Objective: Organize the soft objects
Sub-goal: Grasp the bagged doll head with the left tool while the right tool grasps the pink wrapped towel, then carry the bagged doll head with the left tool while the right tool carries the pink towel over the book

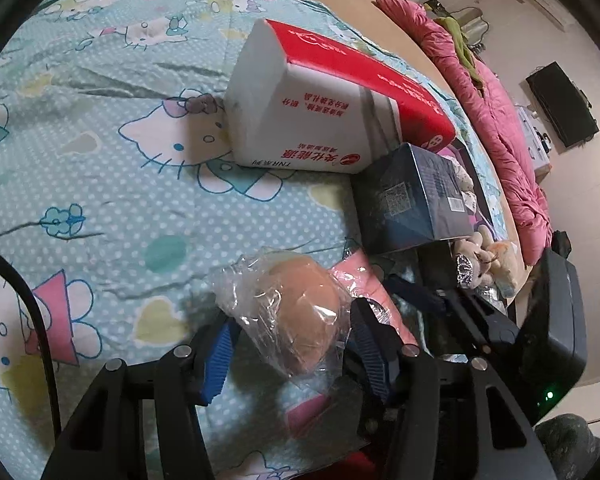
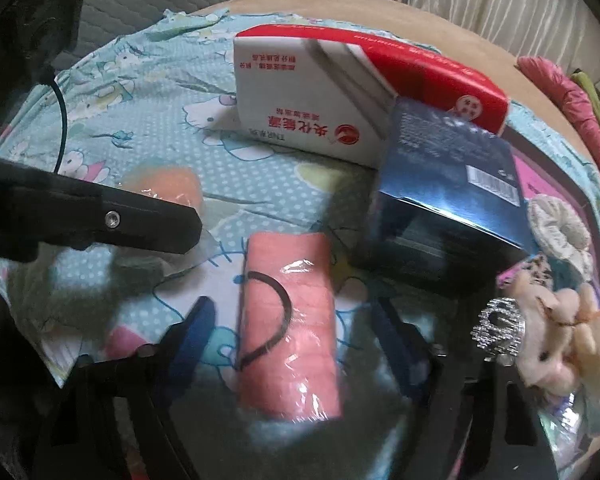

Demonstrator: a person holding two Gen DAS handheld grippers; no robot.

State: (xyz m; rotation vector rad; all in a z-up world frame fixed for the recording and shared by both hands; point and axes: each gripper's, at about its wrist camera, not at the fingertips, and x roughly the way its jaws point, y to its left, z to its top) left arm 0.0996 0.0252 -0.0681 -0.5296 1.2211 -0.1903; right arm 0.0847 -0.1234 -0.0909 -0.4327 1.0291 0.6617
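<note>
A tan soft item (image 1: pixel 300 312) in crinkled clear wrap lies on the cartoon-cat sheet (image 1: pixel 120 200). My left gripper (image 1: pixel 296 352) is shut on it, its blue pads (image 1: pixel 220 356) pressing the wrap from both sides. A pink rolled towel (image 2: pixel 292 320) in clear film, with a black loop lying on it, rests between the fingers of my right gripper (image 2: pixel 294 340). That gripper is open, with a gap on each side of the roll. The right wrist view also shows a left gripper finger (image 2: pixel 148 224) over the tan item (image 2: pixel 164 188).
A red and white carton (image 1: pixel 320 112) and a dark blue box (image 1: pixel 412 196) stand just beyond both items. Small plush toys (image 2: pixel 552 344) and a glittery silver ornament (image 2: pixel 500 328) lie to the right. A pink quilt (image 1: pixel 500 120) runs along the bed's far edge.
</note>
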